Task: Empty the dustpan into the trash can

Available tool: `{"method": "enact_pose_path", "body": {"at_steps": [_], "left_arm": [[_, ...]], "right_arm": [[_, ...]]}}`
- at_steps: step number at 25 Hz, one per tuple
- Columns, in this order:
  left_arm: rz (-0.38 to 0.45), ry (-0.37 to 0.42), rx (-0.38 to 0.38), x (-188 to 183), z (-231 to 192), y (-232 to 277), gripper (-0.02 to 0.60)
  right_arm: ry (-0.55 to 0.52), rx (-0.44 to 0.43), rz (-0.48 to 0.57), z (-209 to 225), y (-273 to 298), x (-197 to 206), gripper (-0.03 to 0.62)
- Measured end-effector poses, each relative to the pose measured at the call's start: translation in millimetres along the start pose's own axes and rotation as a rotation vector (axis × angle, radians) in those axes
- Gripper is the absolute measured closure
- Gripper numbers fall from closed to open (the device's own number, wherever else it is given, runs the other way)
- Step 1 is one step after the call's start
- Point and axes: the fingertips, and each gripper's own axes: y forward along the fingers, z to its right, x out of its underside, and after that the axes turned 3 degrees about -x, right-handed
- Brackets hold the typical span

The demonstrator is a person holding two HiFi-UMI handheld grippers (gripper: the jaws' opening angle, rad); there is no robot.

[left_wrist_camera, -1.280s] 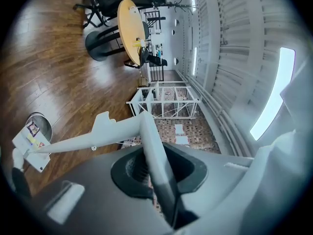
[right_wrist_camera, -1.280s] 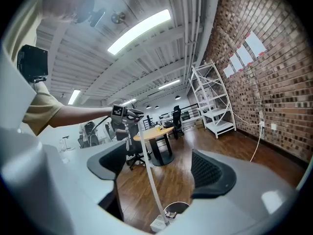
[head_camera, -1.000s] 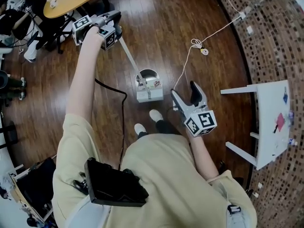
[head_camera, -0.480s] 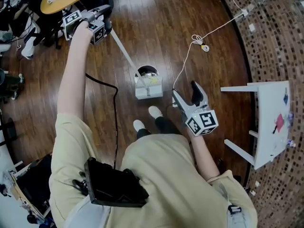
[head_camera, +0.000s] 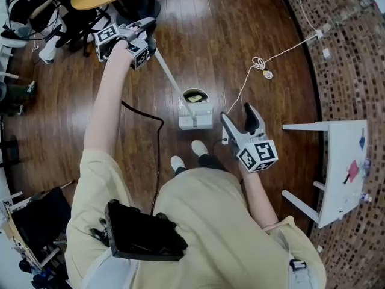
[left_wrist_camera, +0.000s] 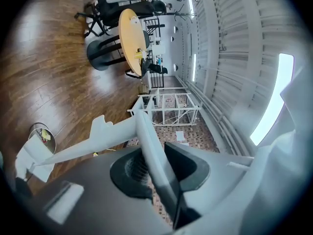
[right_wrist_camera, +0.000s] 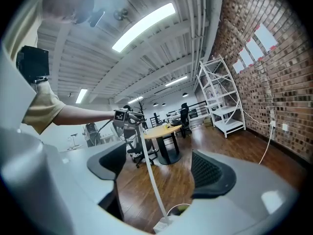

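While the white plastic dustpan (head_camera: 195, 118) sits with its mouth against the rim of the small round metal trash can (head_camera: 203, 92), yellow-green scraps (head_camera: 192, 97) already lie inside the can. I judge the tipping is done or nearly so. Whether anything is left in the pan cannot be seen. What seems to remain is drawing the pan back and setting it down on the dark wooden floor (head_camera: 228, 35).

Held out at arm's length, the left gripper (head_camera: 146, 34) has the top of the dustpan's long white handle (head_camera: 171, 80) between its black pads (left_wrist_camera: 186, 166). Its jaws are opening, yet the pads appear to bear on the handle, which slants down and away from this gripper to the pan, well below it.

Nearer the body, the right gripper (head_camera: 236, 114) has its jaws apart with nothing between them. It touches nothing, and the pan and can lie just beside it, low and ahead of its jaws.
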Motion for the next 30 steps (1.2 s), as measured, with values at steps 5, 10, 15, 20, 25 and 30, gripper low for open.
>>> {"method": "enact_pose_path", "body": {"at_steps": [5, 10, 15, 20, 25, 30], "left_arm": [[-0.106, 0.076, 0.06, 54.1, 12.6, -44.8, 0.526], [-0.287, 0.203, 0.104, 153.2, 9.7, -111.3, 0.569], [-0.367, 0.356, 0.062, 209.8, -4.7, -167.2, 0.574], [-0.379, 0.362, 0.083, 245.0, 1.8, -217.8, 0.581], [-0.289, 0.361, 0.108, 243.5, 12.4, -275.7, 0.571], [-0.164, 0.404, 0.041, 235.3, -10.4, -338.4, 0.566]], "right_arm": [[-0.002, -0.025, 0.0, -18.5, -3.3, 4.8, 0.191], [-0.004, -0.057, 0.017, -33.8, -5.6, -2.8, 0.191], [-0.029, -0.12, 0.033, -50.9, 7.3, -16.3, 0.191], [-0.035, -0.224, 0.02, -84.6, 24.5, -18.7, 0.192], [-0.046, -0.341, -0.017, -129.5, 46.6, -6.8, 0.192], [-0.061, -0.468, -0.063, -177.1, 65.4, 9.2, 0.192]]}}
